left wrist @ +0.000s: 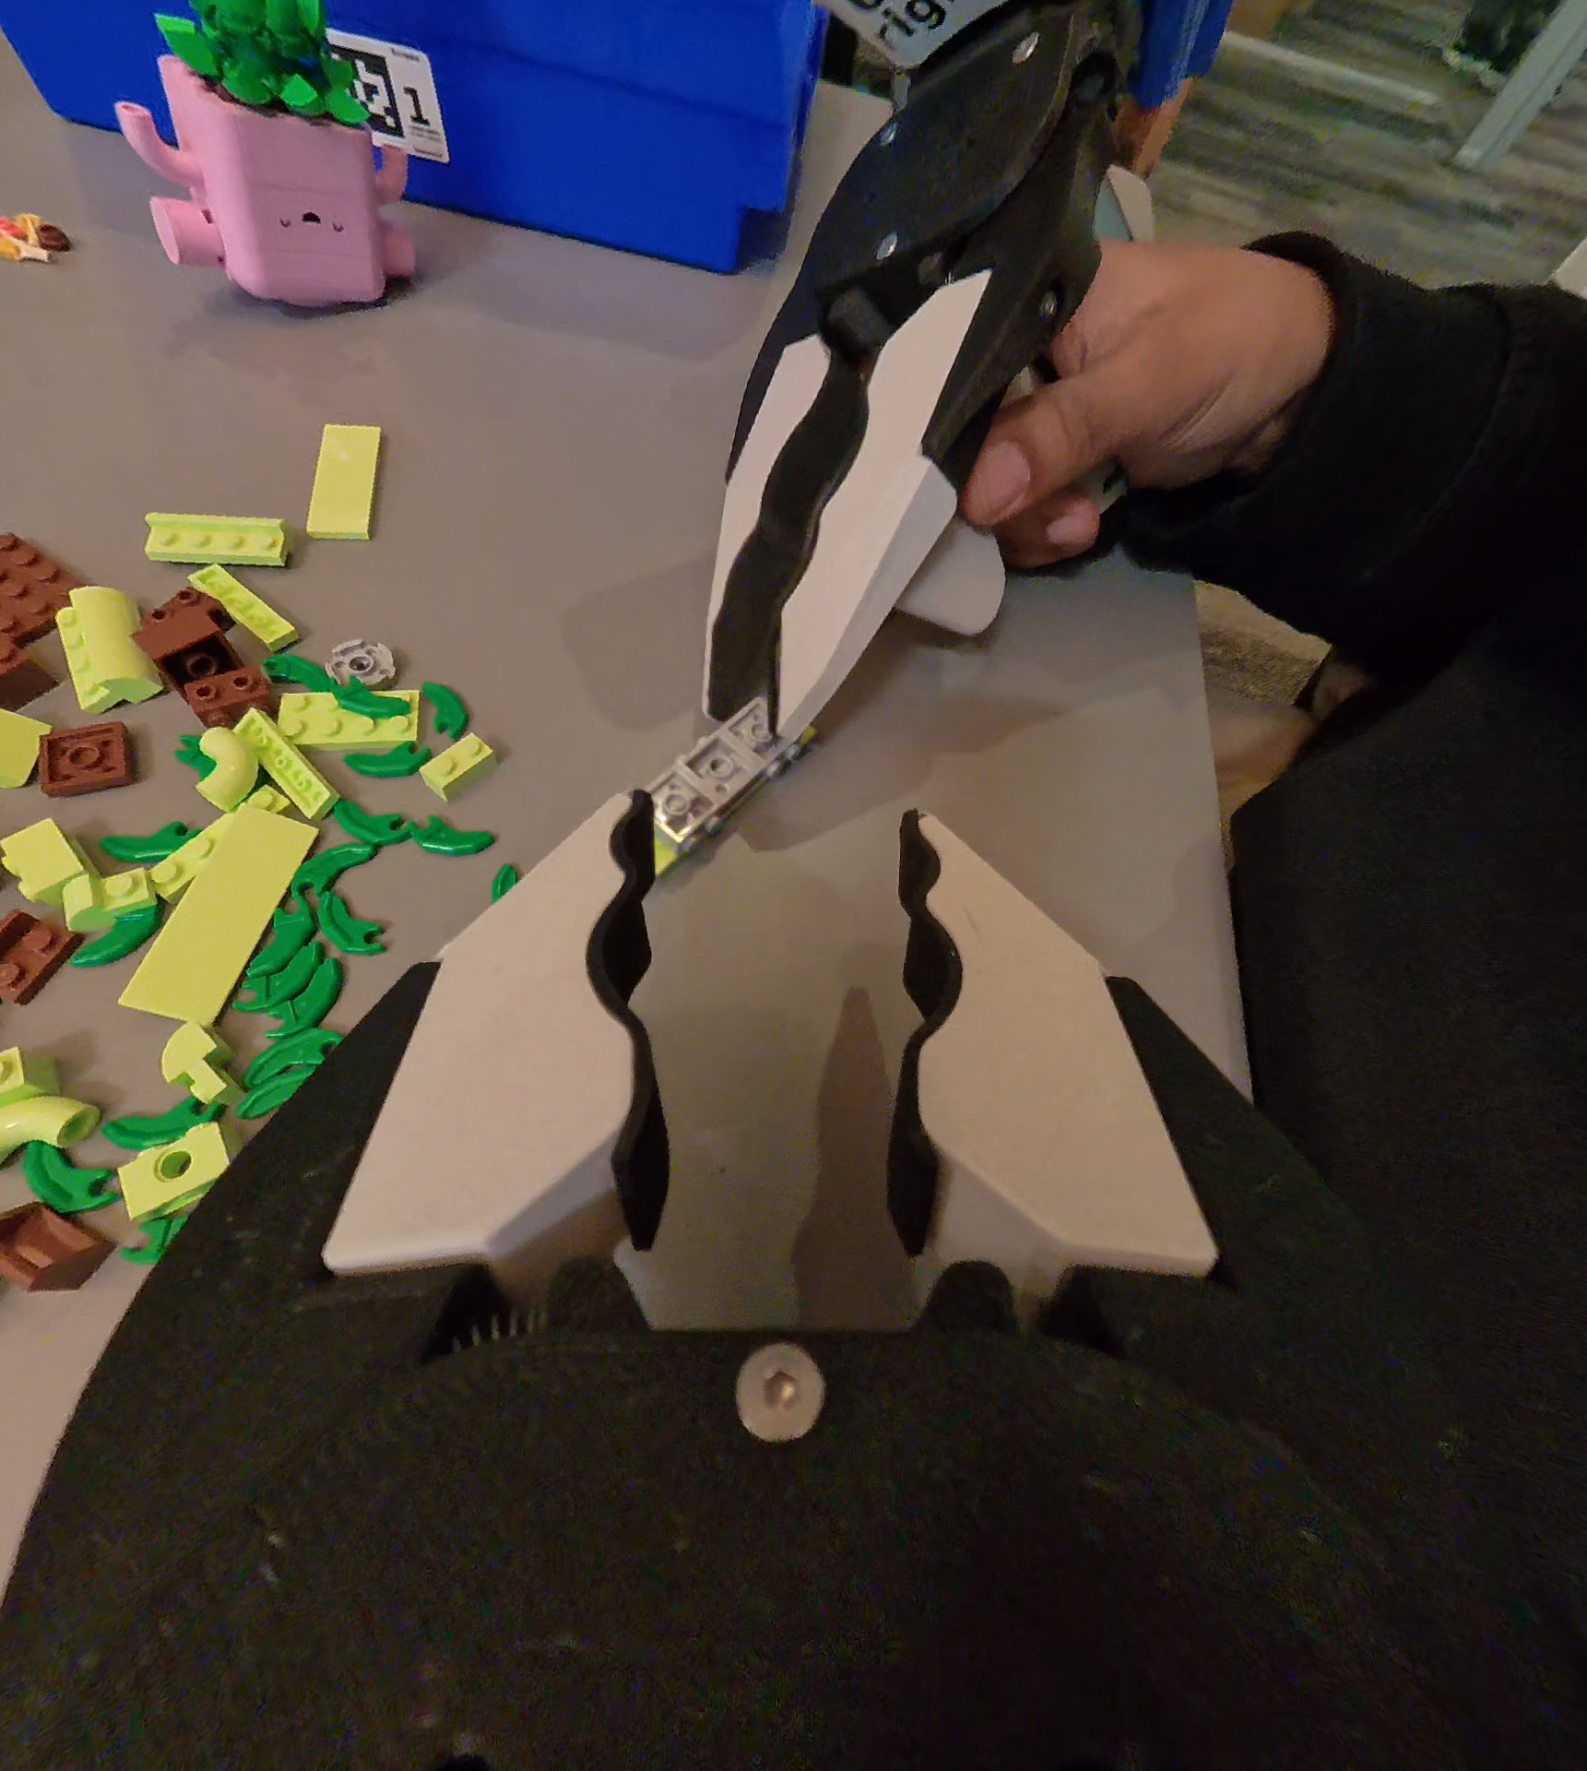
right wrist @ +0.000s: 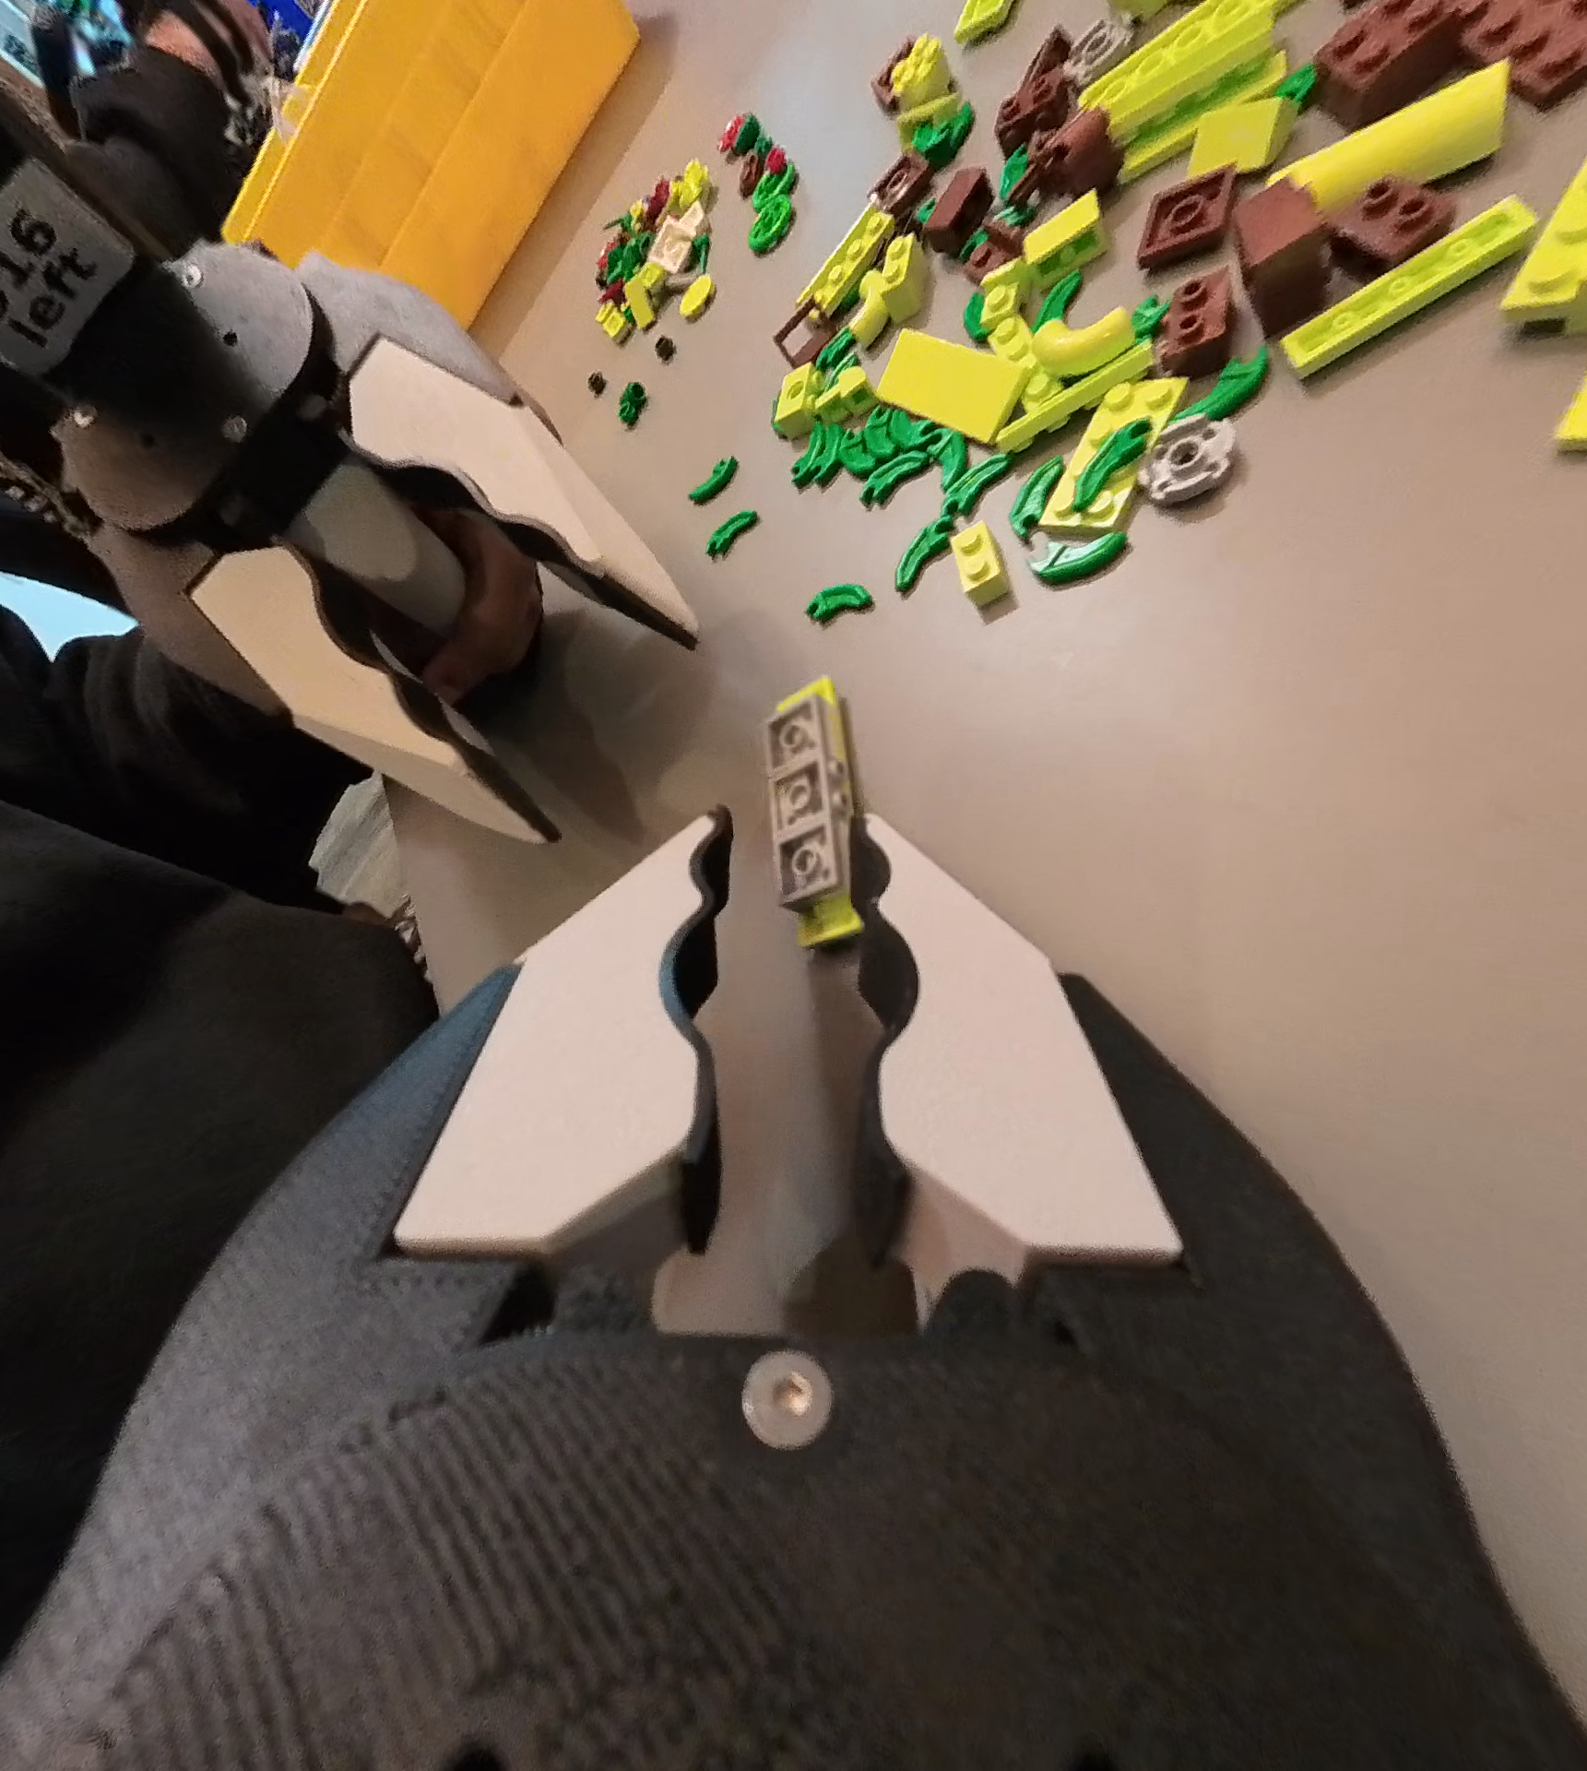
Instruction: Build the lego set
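A small assembly of grey plates on a lime green piece sits low over the grey table. My left gripper is wide open; its left fingertip is at the assembly's near end and nothing lies between its pads. My right gripper is open. The assembly stands between its fingers against the right pad, with a clear gap to the left pad. In the left wrist view the right gripper reaches down to the assembly's far end. The left gripper shows open in the right wrist view.
A pile of loose lime, brown and green pieces lies to the left and also shows in the right wrist view. A pink pot figure with green leaves and a blue bin stand at the back. A yellow bin is farther off. The table edge runs close on the right.
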Demonstrator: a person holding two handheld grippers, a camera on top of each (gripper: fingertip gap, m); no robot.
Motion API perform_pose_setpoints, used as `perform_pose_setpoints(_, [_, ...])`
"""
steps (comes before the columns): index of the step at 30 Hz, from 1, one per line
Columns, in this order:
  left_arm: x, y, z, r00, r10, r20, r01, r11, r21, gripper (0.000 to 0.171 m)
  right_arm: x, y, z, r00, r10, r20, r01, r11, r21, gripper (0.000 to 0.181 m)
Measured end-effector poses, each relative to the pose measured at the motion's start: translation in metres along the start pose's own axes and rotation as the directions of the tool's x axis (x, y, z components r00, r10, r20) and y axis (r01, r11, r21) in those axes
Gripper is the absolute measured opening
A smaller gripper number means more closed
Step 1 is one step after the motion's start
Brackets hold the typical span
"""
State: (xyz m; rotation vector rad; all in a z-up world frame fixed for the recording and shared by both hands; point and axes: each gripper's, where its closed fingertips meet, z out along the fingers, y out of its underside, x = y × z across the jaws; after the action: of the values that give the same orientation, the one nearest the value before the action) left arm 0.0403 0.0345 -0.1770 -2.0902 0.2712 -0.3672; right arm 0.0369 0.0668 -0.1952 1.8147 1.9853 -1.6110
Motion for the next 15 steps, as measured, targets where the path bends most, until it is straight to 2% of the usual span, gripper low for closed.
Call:
perform_pose_setpoints(4, [-0.002,0.002,0.002,1.0,0.002,0.017,-0.002,1.0,-0.02,0.049,0.008,-0.016,-0.017,0.997,-0.053,-0.059,0.06,0.992,0.109,0.029])
perform_pose_setpoints(9, [-0.003,0.004,0.003,1.0,0.004,0.029,-0.003,1.0,-0.031,0.049,0.004,-0.037,-0.04,0.953,-0.255,-0.163,0.289,0.928,0.234,0.036])
perform_pose_setpoints(11, [-0.004,0.005,0.004,0.999,0.006,0.035,-0.005,0.999,-0.041,0.049,0.002,-0.033,-0.038,0.932,-0.309,-0.188,0.344,0.917,0.203,0.041])
perform_pose_setpoints(15, [-0.005,0.009,0.008,0.999,0.004,0.044,-0.001,0.997,-0.077,0.049,0.001,-0.017,-0.02,0.892,-0.401,-0.209,0.421,0.905,0.058,0.047])
